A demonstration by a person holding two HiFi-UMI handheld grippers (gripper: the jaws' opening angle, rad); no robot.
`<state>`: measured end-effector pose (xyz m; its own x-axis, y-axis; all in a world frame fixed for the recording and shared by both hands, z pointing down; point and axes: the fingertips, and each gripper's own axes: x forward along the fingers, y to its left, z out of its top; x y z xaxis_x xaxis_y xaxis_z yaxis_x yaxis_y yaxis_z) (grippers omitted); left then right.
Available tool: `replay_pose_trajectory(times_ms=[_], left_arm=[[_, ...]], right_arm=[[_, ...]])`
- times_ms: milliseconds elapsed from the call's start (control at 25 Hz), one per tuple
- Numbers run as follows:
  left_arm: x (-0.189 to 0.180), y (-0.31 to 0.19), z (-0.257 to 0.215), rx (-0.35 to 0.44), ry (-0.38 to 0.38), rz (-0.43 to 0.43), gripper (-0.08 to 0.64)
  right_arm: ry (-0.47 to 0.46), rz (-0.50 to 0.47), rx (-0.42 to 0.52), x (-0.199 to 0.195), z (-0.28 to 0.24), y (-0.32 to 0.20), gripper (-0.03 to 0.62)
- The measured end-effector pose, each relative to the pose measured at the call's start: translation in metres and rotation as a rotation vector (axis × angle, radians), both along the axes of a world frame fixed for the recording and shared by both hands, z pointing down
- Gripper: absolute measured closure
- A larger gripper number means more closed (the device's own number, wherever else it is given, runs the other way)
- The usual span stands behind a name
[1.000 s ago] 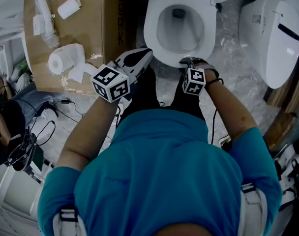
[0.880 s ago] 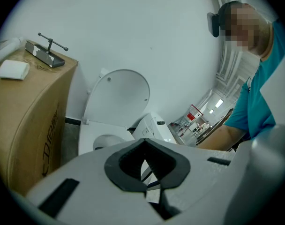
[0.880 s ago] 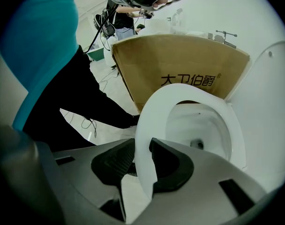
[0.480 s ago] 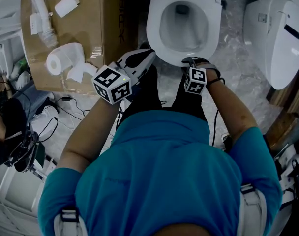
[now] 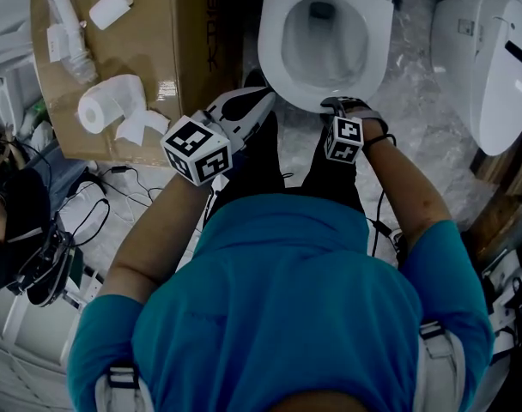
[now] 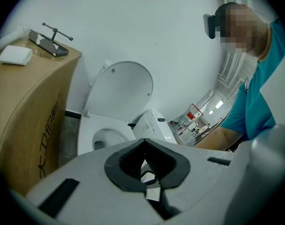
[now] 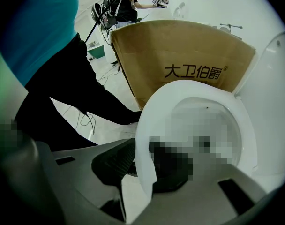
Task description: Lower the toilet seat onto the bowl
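The right tool is clamped on the front edge of the smooth white oval plastic toilet seat, at 6 o'clock on its ring. That is probably because it is farthest from the hinge and gives most control. The seat looks flat on the glossy ceramic bowl, or nearly so. The rounded lid stands upright. The left tool has its jaws together and empty, and hangs at 7 o'clock, just beside the rim.

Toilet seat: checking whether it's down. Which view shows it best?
Head view: the whole toilet seat ring shows from above. Right gripper view shows its front edge held in the right gripper; left gripper view, a far part.
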<state>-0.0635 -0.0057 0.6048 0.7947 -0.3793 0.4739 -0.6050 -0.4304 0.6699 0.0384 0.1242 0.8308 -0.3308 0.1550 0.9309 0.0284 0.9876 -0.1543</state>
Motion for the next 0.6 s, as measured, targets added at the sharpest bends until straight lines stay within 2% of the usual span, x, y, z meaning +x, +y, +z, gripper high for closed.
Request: replay_pose_trajectory(times_ms=[600], left_arm=[[-0.008,0.001,0.014,-0.023,-0.015,0.006,0.557]], right_arm=[[0.017,-0.025,0.029,0.0,0.026,0.004,0.485]])
